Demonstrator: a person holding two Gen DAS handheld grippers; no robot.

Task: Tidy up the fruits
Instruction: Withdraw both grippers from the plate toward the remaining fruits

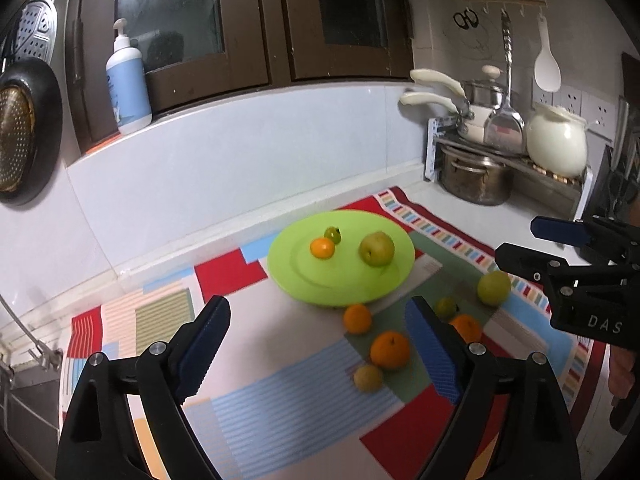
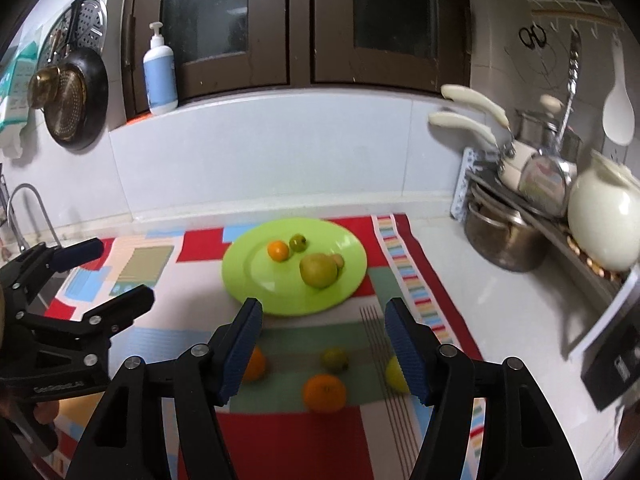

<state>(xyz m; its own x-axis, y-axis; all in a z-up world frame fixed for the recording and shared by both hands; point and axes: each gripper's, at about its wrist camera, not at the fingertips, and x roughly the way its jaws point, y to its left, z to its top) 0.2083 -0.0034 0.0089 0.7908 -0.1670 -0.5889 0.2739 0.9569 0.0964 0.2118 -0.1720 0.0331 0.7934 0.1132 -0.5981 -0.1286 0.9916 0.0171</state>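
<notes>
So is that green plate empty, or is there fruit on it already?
Not empty. The green plate holds a small orange, a small green fruit and a bigger green one; more fruit lies on the mat.

Left gripper (image 1: pixel 316 340): matte black plastic linkage arms, silver round screws at pivots, blue ridged pads inside each finger. Right gripper (image 2: pixel 322 340): same build; white lettering "DAS" on its body in the left wrist view. Small pale lettering on the left body.
</notes>
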